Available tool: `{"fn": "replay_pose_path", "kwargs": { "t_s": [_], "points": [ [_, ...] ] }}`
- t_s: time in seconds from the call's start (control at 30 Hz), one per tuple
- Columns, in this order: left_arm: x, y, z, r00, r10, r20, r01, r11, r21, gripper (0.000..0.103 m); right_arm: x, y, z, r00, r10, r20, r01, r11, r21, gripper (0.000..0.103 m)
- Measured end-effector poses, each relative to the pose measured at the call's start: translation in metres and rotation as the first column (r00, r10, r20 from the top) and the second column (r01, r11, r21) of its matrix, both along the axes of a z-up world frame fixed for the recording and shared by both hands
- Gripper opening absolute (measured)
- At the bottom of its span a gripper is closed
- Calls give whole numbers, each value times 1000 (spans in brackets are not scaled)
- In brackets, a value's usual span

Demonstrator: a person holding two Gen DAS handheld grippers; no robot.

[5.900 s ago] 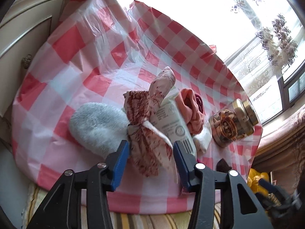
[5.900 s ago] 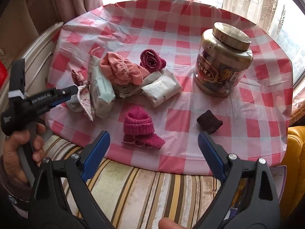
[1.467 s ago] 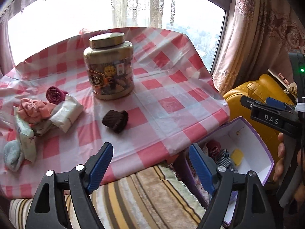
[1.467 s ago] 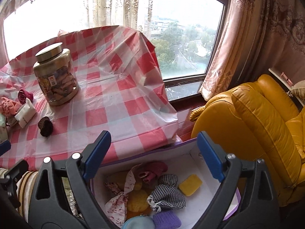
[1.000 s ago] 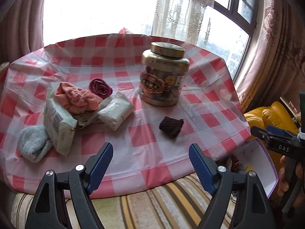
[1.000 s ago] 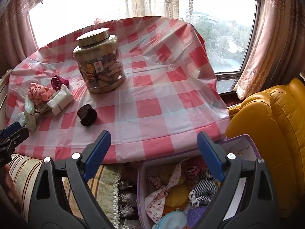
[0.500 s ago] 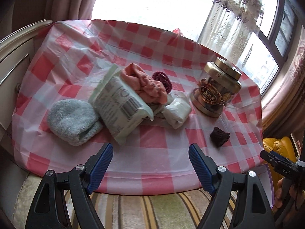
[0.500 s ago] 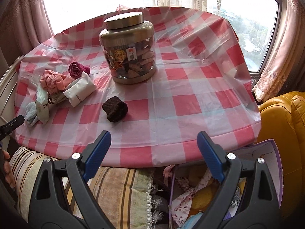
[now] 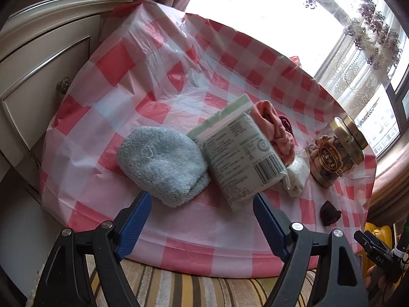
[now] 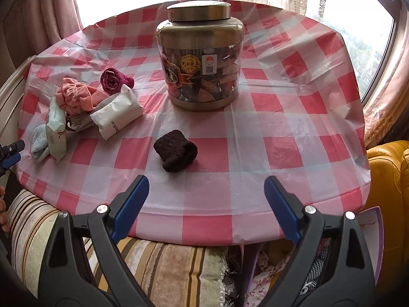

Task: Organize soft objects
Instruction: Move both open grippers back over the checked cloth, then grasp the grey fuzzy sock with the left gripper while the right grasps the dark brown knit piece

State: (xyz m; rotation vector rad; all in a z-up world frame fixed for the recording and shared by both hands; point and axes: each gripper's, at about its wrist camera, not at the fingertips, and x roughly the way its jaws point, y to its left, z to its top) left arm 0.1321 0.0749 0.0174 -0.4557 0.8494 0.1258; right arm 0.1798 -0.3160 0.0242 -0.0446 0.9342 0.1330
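Left wrist view: fluffy pale-blue sock (image 9: 163, 163) lies rolled; tablecloth (image 9: 122, 58) beneath.

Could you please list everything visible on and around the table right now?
tablecloth: 1, pink-and-white check, covering the table
jar: 1, clear with gold lid, upright at the back centre
dark knit roll: 1, dark brown, alone near the front, in front of the jar
white packet: 1, white, left of the jar, in the pile
wipes pack: 1, pale green, propped in the pile
grey-blue fuzzy sock: 1, leftmost, touching the wipes pack
peach cloth: 1, bunched on the pile
maroon roll: 1, behind the white packet
storage box: 1, purple-edged, below the table's right edge, holding fabrics
yellow armchair: 1, far right
cabinet: 1, cream, left of the table
left gripper: open, empty
right gripper: open, empty
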Motion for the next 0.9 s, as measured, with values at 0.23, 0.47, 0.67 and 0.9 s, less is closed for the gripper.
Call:
{"fn": "replay_pose_path", "kwargs": {
  "t_s": [0.23, 0.47, 0.67, 0.9],
  "points": [
    [19, 27, -13, 997, 58, -47, -60, 998, -30, 82, 21, 17, -9, 1000, 29, -7, -29, 999, -34, 93],
    [45, 44, -34, 989, 92, -120, -96, 995, -30, 82, 42, 30, -22, 998, 58, -14, -59, 996, -69, 93],
    [63, 49, -50, 981, 104, -163, -106, 994, -4, 82, 61, 39, -38, 996, 79, -39, -83, 992, -91, 93],
    [71, 37, -54, 982, 72, -173, -60, 995, 75, 83, 72, 50, -54, 991, 107, -76, -115, 987, -110, 84]
  ]
}}
